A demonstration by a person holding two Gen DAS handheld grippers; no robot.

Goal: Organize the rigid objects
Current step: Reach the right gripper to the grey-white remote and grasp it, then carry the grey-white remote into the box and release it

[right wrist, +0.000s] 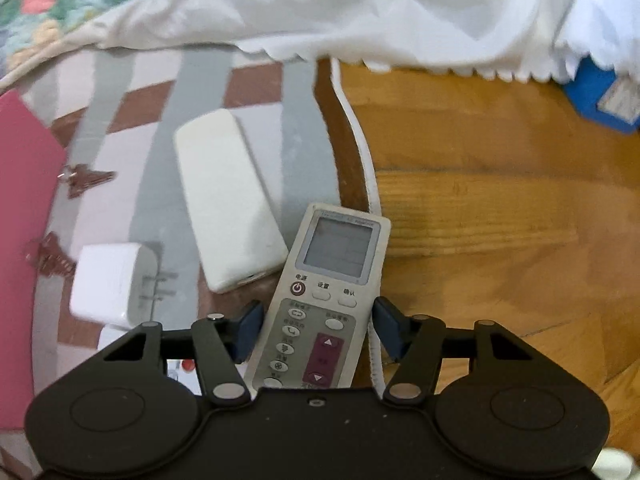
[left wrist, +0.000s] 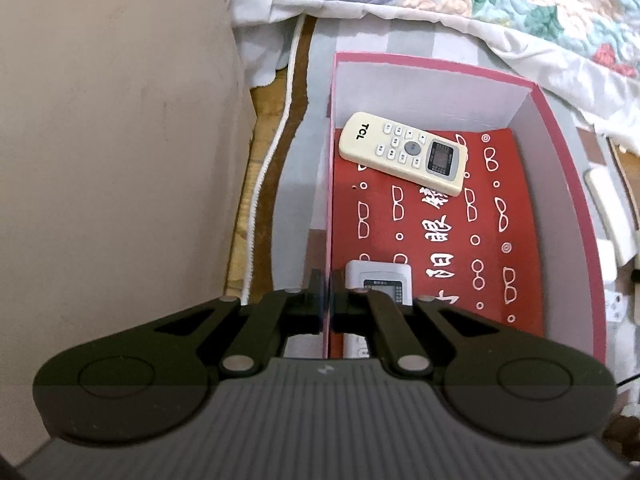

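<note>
The left gripper (left wrist: 328, 300) is clamped tight on the near left wall of the pink box (left wrist: 560, 184), its fingers pinching the thin card edge and steadying the box on the striped mat (right wrist: 160, 128). Inside, two remotes already lie on the red patterned floor: a cream remote (left wrist: 404, 152) towards the far end, and a white remote (left wrist: 380, 280) close by the fingers, partly hidden. To the right, the right gripper (right wrist: 318, 328) straddles a grey remote (right wrist: 324, 300), which lies across the mat's white edging where it meets the wooden floor (right wrist: 500, 208); the blue fingers stand about half open on either side of its button panel, just clear of its sides as far as can be seen, so it looks bracketed rather than gripped. To do this step well, I would close squarely across the narrow sides at mid-body, keep the pads flat so the smooth casing does not twist out, lift straight up, then carry it left over the box wall while the left hand keeps the box from sliding. Outside the box I count one grey remote, one long white block (right wrist: 228, 204) that seems to be a power bank, one white plug adapter (right wrist: 114, 284), and two small bunches of keys (right wrist: 86, 180) beside the box's pink side; something white with a red spot beneath the gripper is too hidden to name.
</note>
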